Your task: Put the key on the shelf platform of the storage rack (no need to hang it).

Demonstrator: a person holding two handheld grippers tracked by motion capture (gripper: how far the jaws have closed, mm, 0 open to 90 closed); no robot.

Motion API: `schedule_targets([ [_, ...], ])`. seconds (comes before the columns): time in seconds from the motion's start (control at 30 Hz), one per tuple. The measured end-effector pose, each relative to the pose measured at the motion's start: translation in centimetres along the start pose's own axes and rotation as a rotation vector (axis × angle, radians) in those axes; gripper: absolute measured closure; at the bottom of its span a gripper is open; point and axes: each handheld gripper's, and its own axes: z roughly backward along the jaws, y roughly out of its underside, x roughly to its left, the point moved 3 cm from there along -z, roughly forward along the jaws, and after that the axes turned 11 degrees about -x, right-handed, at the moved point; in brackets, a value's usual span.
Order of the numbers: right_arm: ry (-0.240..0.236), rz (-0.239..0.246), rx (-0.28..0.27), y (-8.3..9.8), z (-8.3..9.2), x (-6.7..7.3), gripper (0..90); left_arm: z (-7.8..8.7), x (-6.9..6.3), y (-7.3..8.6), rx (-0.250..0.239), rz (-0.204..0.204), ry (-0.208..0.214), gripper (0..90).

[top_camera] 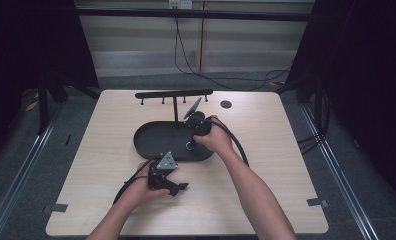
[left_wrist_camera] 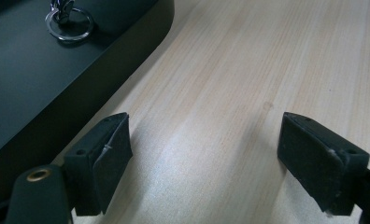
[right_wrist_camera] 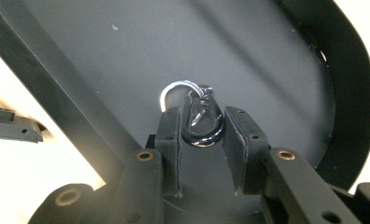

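Note:
A black snap clasp (right_wrist_camera: pixel 202 116) with a silver key ring (right_wrist_camera: pixel 173 90) lies in a black oval tray (right_wrist_camera: pixel 267 70). My right gripper (right_wrist_camera: pixel 202 128) is shut on the clasp, one pad on each side, just above the tray floor. In the high view the right gripper (top_camera: pixel 192 140) points down into the tray's (top_camera: pixel 146 145) right part, over the key ring (top_camera: pixel 190 145). My left gripper (top_camera: pixel 180 187) rests on the table in front of the tray. Its jaws (left_wrist_camera: pixel 204 154) are open over bare wood, and the key ring (left_wrist_camera: pixel 70 25) lies far off in the tray (left_wrist_camera: pixel 33 84).
A black T-shaped rack (top_camera: pixel 173 94) with small hooks rises from the tray's back. A small black disc (top_camera: pixel 226 104) lies on the table to the right of the rack. Cables trail from both grippers. The left gripper (right_wrist_camera: pixel 10 126) shows at the left edge of the right gripper view.

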Motion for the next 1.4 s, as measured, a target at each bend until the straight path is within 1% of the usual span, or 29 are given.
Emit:
schedule_targets([
  [0.23, 0.004, 0.002, 0.0, 0.2, -0.1, -0.3, 68.1, 0.0, 0.0, 0.0, 0.0, -0.001, 0.0, 17.4],
  [0.37, 0.005, -0.002, -0.006, 0.3, -0.1, -0.3, 66.5, 0.0, 0.0, 0.0, 0.0, -0.001, 0.0, 17.3],
  [0.4, 0.007, -0.009, -0.004, 0.3, 0.0, -0.3, 66.2, 0.0, 0.0, 0.0, 0.0, -0.001, 0.0, 17.3],
  [0.47, 0.0, 0.0, -0.008, 0.4, 0.0, -0.5, 62.4, 0.0, 0.0, 0.0, 0.001, -0.001, 0.0, 17.2],
  [0.63, -0.001, -0.005, 0.003, 0.5, 0.2, -0.4, 59.8, 0.0, 0.0, 0.0, 0.001, -0.001, 0.0, 17.3],
  [0.67, 0.003, -0.002, -0.006, 0.4, 0.2, -0.4, 57.1, 0.0, 0.0, 0.0, 0.001, -0.001, 0.0, 17.3],
  [0.7, 0.003, -0.002, -0.006, 0.4, 0.2, -0.4, 57.1, 0.0, 0.0, 0.0, 0.001, -0.001, 0.0, 17.2],
  [0.73, 0.002, -0.005, -0.007, 0.4, 0.3, -0.3, 54.4, 0.0, 0.0, 0.0, 0.001, -0.001, 0.0, 17.3],
  [0.77, 0.003, -0.005, 0.004, 0.4, 0.3, -0.2, 54.1, 0.0, 0.0, 0.0, 0.001, -0.001, 0.0, 17.3],
  [0.9, -0.008, -0.001, -0.003, 0.4, 0.3, -0.2, 51.9, 0.0, 0.0, 0.0, 0.0, -0.001, 0.001, 17.3],
  [0.97, -0.006, 0.003, -0.005, 0.4, 0.4, -0.2, 51.0, 0.0, 0.0, 0.0, 0.001, -0.001, 0.001, 17.3],
  [1.3, -0.022, -0.011, -0.025, 0.7, 1.0, -0.1, 38.9, 0.0, 0.0, 0.0, 0.001, 0.0, 0.001, 17.2],
  [1.4, -0.024, -0.019, -0.021, 0.8, 1.2, 0.0, 37.9, 0.0, 0.0, 0.0, 0.001, -0.001, 0.001, 17.3],
])
